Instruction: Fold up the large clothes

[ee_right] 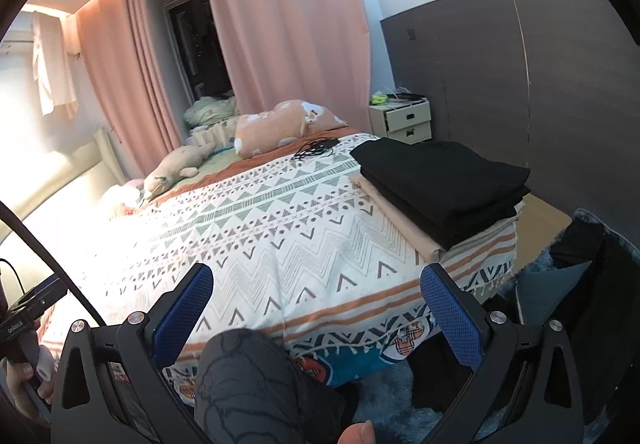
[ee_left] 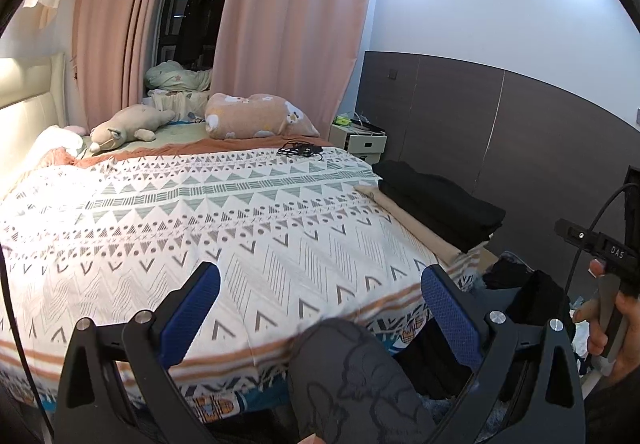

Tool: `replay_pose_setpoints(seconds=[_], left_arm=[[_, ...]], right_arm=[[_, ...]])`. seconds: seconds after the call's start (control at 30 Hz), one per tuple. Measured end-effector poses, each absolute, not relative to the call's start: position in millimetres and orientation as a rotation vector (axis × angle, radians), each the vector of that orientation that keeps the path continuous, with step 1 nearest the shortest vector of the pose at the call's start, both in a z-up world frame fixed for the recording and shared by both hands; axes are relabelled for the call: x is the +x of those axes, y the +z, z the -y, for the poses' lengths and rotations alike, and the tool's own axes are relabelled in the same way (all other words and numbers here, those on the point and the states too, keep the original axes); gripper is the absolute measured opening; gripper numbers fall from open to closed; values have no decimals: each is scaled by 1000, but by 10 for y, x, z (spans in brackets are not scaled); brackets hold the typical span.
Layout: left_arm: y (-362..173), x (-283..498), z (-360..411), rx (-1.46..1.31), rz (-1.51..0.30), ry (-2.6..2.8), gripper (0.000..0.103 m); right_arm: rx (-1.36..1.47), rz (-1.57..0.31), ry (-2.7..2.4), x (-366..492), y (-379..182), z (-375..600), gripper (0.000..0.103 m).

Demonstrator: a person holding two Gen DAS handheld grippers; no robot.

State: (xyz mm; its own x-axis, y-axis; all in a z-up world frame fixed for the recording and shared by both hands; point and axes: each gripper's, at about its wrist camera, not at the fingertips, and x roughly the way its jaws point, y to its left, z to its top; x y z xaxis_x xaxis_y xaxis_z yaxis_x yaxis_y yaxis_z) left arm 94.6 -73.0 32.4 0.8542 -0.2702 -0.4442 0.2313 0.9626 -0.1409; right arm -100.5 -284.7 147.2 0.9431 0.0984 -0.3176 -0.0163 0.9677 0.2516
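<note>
Both grippers, left gripper (ee_left: 320, 296) and right gripper (ee_right: 316, 292), are hovering released over the patterned bed (ee_left: 224, 212). Folded stack (ee_right: 444, 180) is sitting at its right edge; dark unfolded clothes (ee_right: 576, 284), probably next, are lying on the floor, needing a reach down.

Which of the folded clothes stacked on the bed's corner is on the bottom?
The beige garment. It lies flat on the patterned bedspread, its edge sticking out beneath the folded black clothes piled on top.

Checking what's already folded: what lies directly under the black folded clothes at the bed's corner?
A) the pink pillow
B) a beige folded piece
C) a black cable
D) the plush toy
B: the black folded clothes sit on a beige folded piece that sticks out beneath them.
</note>
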Motion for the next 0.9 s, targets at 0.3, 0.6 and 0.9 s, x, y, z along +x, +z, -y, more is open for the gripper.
replay_pose_setpoints(seconds=[0.3,0.6,0.9], left_arm=[[186,548,671,-87,-470,-221,103],[103,305,430,-107,-453,-162,103],[88,208,336,-108,-447,-141,103]], right_arm=[[215,-293,77,-1208,1311,2708,103],[214,-268,87,-1287,1037,2604,103],[195,-244,94,-1273,949,2479,103]])
